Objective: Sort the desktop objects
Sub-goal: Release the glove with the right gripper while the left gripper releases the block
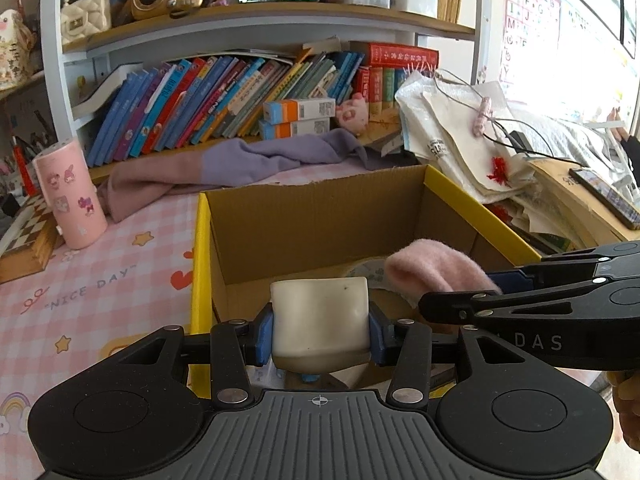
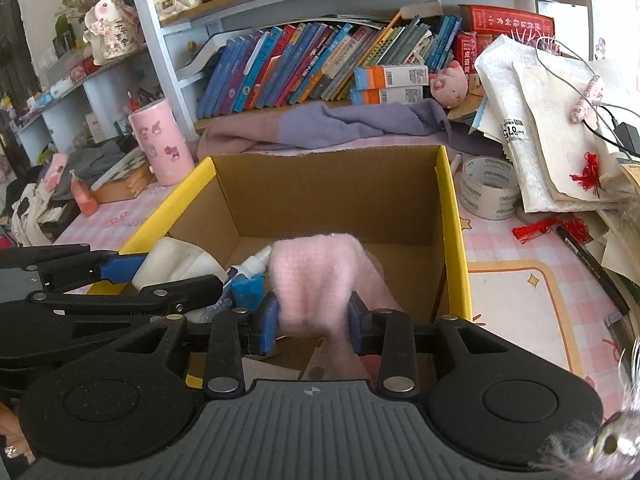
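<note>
Your open box (image 2: 452,216) sits in the middle of the desk, with the cylinder tumbler (image 2: 164,142) to its far left and the tape roll (image 2: 488,188) just to its right. Behind it lies a cloth (image 2: 320,126), and further back the row of books (image 2: 320,60) on the shelf.

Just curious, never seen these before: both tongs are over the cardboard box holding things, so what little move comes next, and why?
Probably open the right tongs wider and let the pink fuzzy cloth drop: it already hangs inside the cardboard box.
</note>
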Motion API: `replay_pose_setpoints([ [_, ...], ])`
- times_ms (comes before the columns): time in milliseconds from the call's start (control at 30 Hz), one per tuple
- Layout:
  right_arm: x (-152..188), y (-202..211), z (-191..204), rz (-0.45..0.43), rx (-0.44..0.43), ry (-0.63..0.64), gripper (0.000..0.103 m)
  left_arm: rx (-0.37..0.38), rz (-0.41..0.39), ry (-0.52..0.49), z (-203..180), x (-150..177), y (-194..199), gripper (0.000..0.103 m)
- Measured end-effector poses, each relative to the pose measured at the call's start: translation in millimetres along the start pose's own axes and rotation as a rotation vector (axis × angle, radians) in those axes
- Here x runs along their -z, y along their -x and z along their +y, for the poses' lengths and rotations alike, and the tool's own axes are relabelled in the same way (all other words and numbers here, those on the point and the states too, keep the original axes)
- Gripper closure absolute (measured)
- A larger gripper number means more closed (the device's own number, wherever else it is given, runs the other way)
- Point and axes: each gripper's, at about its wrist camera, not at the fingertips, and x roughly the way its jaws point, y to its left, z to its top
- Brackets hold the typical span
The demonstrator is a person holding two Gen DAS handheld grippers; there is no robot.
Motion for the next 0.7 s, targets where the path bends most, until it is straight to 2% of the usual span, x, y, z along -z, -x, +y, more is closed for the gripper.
replay_pose_setpoints([
  [167, -0.6, 0.5, 2.5, -0.003, -0.002, 0.006, 0.069, -0.009, -0.008, 0.005, 2.9, 1.2, 2.6, 0.056],
  [267, -0.6, 0.6, 3.9, -0.004, 0.0, 0.008, 0.067, -0.037, -0.026, 0.016, 4.8, 0.9, 5.5, 0.043],
  [300, -0.5, 0.6, 3.7, -0.004, -0.001, 0.005, 0.067, -0.053, -0.036, 0.028, 6.3, 0.0, 7.2, 0.034],
  [333, -0.5, 1.0, 3.6, -0.005, 0.002, 0.001, 0.067, -0.058, -0.045, 0.038, 8.4, -0.3, 9.5, 0.029],
  [433, -1.2, 2.4, 2.4, -0.006, 0.003, -0.008, 0.062, -0.054, -0.073, 0.061, 12.8, -2.8, 15.3, 0.028],
  [700, -1.7, 10.2, 8.8, -0.028, -0.006, 0.009, 0.059, -0.059, -0.119, 0.089, 13.8, -6.2, 33.4, 0.028],
])
